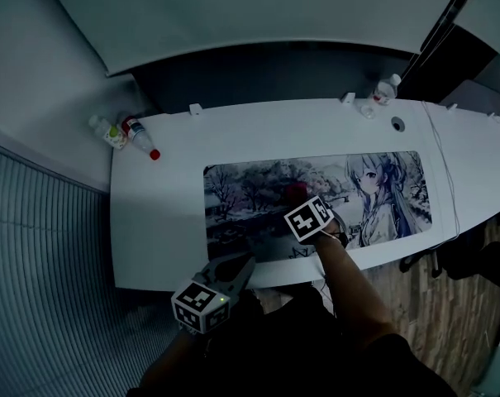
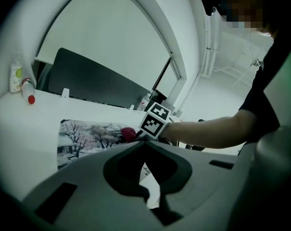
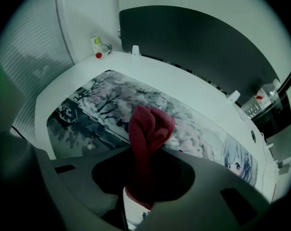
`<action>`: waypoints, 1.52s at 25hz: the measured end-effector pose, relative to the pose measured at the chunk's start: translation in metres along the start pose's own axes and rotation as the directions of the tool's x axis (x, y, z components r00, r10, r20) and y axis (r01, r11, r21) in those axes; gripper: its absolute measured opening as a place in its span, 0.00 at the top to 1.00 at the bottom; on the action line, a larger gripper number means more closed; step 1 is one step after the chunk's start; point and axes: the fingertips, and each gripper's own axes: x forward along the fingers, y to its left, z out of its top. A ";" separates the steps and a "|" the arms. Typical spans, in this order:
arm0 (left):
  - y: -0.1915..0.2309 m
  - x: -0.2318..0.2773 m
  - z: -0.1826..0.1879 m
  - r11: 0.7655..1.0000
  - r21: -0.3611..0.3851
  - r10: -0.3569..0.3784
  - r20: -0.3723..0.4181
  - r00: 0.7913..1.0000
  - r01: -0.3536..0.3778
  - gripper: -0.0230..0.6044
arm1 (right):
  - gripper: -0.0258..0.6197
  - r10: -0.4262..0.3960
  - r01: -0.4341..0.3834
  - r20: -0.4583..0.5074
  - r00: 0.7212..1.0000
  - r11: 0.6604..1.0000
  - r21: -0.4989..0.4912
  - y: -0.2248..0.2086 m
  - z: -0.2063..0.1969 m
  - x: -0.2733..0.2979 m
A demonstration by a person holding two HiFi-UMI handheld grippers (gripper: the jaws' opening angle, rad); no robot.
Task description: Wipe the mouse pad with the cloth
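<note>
Right tool (image 3: 146, 151) clamped on red cloth (image 3: 150, 124), bunched over middle of mouse pad (image 1: 250, 190) on desk (image 1: 163, 193). Left tool (image 2: 144, 142) jaws together, empty, at desk front edge. I judge wiping step in hand; next I press cloth flat, sweep along pad.

No readable text, brand or number: mouse pad (image 1: 241, 193) printed with artwork only, labels on the bottles (image 1: 139, 136) too small to read.

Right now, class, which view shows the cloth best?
The right gripper view: the red cloth fills the middle, pinched between the right gripper's jaws, folds clear, over the mouse pad. The head view shows only a small red patch beyond that gripper; the left gripper view, a red bit beside it.
</note>
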 end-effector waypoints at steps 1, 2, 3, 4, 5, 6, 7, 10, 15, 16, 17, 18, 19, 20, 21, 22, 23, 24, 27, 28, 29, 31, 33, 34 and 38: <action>0.004 -0.006 -0.001 1.000 -0.002 0.004 0.002 1.000 -0.004 0.95 | 0.79 0.002 -0.002 0.002 1.000 1.000 -0.021 0.011 0.006 0.001; 0.008 -0.012 -0.002 1.000 -0.004 0.007 0.003 1.000 -0.007 0.95 | 0.79 0.004 -0.003 0.004 1.000 0.999 -0.041 0.022 0.011 0.003; 0.012 -0.017 -0.004 1.000 -0.006 0.010 0.005 1.000 -0.010 0.95 | 0.79 0.005 -0.004 0.006 1.000 0.998 -0.059 0.032 0.017 0.004; 0.016 -0.024 -0.004 1.000 -0.008 0.013 0.006 1.000 -0.013 0.95 | 0.79 0.007 -0.006 0.007 1.000 0.997 -0.075 0.042 0.022 0.005; 0.019 -0.030 -0.005 1.000 -0.010 0.017 0.008 1.000 -0.017 0.95 | 0.79 0.010 -0.009 0.008 1.000 0.996 -0.089 0.053 0.028 0.006; 0.023 -0.037 -0.006 1.000 -0.012 0.022 0.010 1.000 -0.022 0.95 | 0.79 0.015 -0.014 0.008 1.000 0.994 -0.105 0.063 0.033 0.007; 0.028 -0.043 -0.006 1.000 -0.014 0.026 0.013 1.000 -0.026 0.95 | 0.79 0.021 -0.020 0.008 1.000 0.992 -0.124 0.075 0.039 0.008; 0.039 -0.061 -0.009 0.999 -0.017 0.038 0.020 0.999 -0.038 0.95 | 0.79 0.040 -0.038 0.007 0.999 0.982 -0.187 0.110 0.056 0.012; 0.059 -0.085 -0.011 0.998 -0.030 0.061 0.040 0.997 -0.060 0.95 | 0.79 0.064 -0.058 0.009 0.998 0.947 -0.316 0.171 0.078 0.016; 0.063 -0.089 -0.012 0.997 -0.035 0.067 0.046 0.997 -0.066 0.95 | 0.79 0.069 -0.062 0.010 0.998 0.937 -0.345 0.182 0.081 0.017; 0.066 -0.093 -0.012 0.997 -0.039 0.073 0.052 0.996 -0.071 0.95 | 0.79 0.075 -0.066 0.011 0.997 0.927 -0.370 0.193 0.083 0.017; 0.068 -0.098 -0.013 0.996 -0.044 0.079 0.056 0.995 -0.076 0.95 | 0.79 0.081 -0.070 0.012 0.997 0.918 -0.390 0.203 0.085 0.017; 0.071 -0.101 -0.015 0.995 -0.049 0.084 0.059 0.995 -0.081 0.95 | 0.79 0.088 -0.076 0.012 0.996 0.912 -0.404 0.211 0.086 0.017; 0.074 -0.105 -0.016 0.995 -0.055 0.089 0.061 0.994 -0.086 0.95 | 0.79 0.096 -0.083 0.011 0.995 0.907 -0.413 0.218 0.087 0.018; 0.077 -0.109 -0.016 0.994 -0.061 0.096 0.065 0.993 -0.092 0.95 | 0.79 0.106 -0.092 0.011 0.994 0.904 -0.417 0.224 0.089 0.018; 0.081 -0.112 -0.015 0.993 -0.066 0.105 0.074 0.992 -0.100 0.95 | 0.79 0.117 -0.102 0.010 0.993 0.904 -0.415 0.228 0.091 0.018; 0.084 -0.117 -0.012 0.992 -0.068 0.114 0.089 0.989 -0.108 0.95 | 0.79 0.129 -0.114 0.009 0.992 0.907 -0.404 0.230 0.092 0.018; 0.086 -0.121 -0.007 0.991 -0.069 0.120 0.109 0.987 -0.113 0.95 | 0.79 0.147 -0.132 0.010 0.989 0.915 -0.381 0.230 0.093 0.018; 0.095 -0.129 -0.003 0.990 -0.070 0.131 0.130 0.983 -0.123 0.95 | 0.79 0.219 -0.205 0.025 0.975 0.942 -0.265 0.227 0.097 0.016; 0.099 -0.130 -0.004 0.989 -0.071 0.139 0.123 0.983 -0.131 0.95 | 0.79 0.238 -0.225 0.029 0.971 0.945 -0.238 0.226 0.098 0.015; 0.102 -0.130 -0.006 0.988 -0.073 0.147 0.119 0.982 -0.139 0.95 | 0.79 0.255 -0.242 0.032 0.966 0.946 -0.217 0.226 0.098 0.015; 0.106 -0.131 -0.006 0.987 -0.073 0.154 0.121 0.981 -0.146 0.95 | 0.79 0.287 -0.277 0.035 0.957 0.947 -0.165 0.223 0.098 0.014; 0.105 -0.129 -0.003 0.988 -0.069 0.147 0.125 0.981 -0.139 0.95 | 0.79 0.312 -0.309 0.048 0.949 0.949 -0.069 0.216 0.097 0.012; 0.104 -0.129 -0.003 0.988 -0.068 0.144 0.125 0.982 -0.136 0.95 | 0.79 0.324 -0.323 0.074 0.943 0.946 -0.023 0.212 0.102 0.011; 0.101 -0.127 -0.004 0.989 -0.067 0.135 0.120 0.983 -0.128 0.95 | 0.79 0.334 -0.346 0.152 0.930 0.936 0.058 0.198 0.125 0.009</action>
